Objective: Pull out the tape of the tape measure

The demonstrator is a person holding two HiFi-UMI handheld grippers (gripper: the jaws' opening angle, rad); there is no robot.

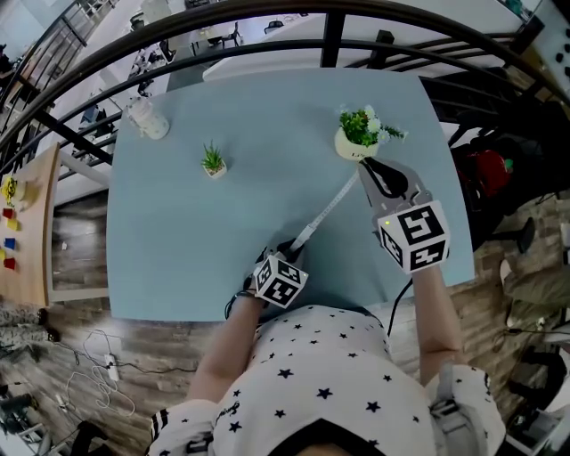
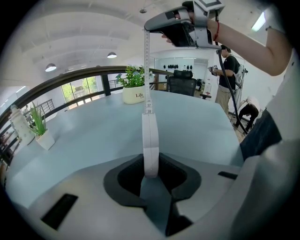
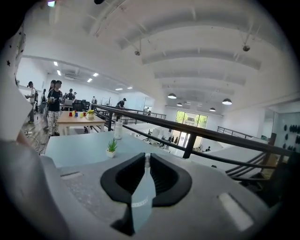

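Observation:
A white tape measure case stands edge-on between the jaws of my left gripper, which is shut on it near the table's front edge. Its tape runs taut across the blue table up to my right gripper. In the left gripper view the tape rises straight to the right gripper overhead. In the right gripper view the jaws stand almost together, pinching the tape's end at their tips.
A white pot with a leafy plant stands just beyond the right gripper. A small potted plant and a pale bottle sit at the far left. A dark railing curves behind the table. People stand in the background.

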